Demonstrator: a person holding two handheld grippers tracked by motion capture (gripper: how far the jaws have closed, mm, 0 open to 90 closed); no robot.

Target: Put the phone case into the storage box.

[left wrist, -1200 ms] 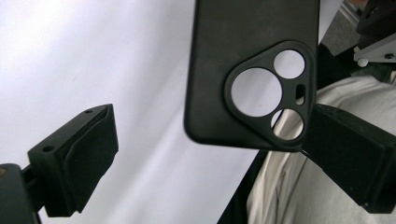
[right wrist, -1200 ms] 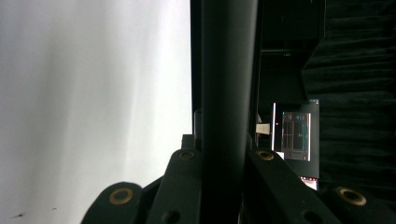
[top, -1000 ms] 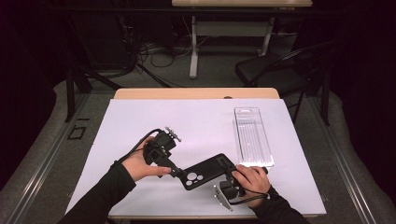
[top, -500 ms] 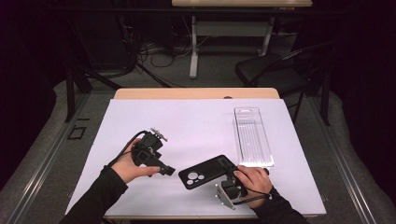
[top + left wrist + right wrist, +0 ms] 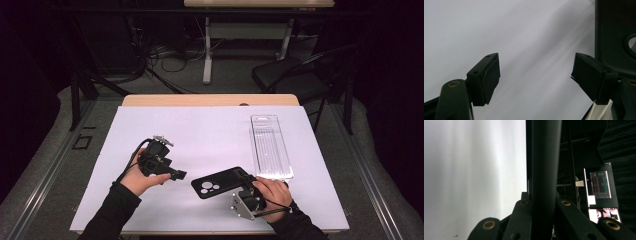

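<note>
From above, we've got the right gripper (image 5: pixel 243 186) clamped on the near-right end of the black phone case (image 5: pixel 220 182), while the left gripper (image 5: pixel 176 175) sits just left of it. Left gripper view: jaws parted, just been closing, nothing between. Right gripper view: case (image 5: pixel 545 170) pinched edge-on.

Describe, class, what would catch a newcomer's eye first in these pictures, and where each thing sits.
First, the black phone case near the front of the white table, clamped at one end by the right gripper. To its left the left gripper is held with open jaws that have just been closing, nothing between them. A clear plastic tray lies empty toward the table's right edge.
</note>
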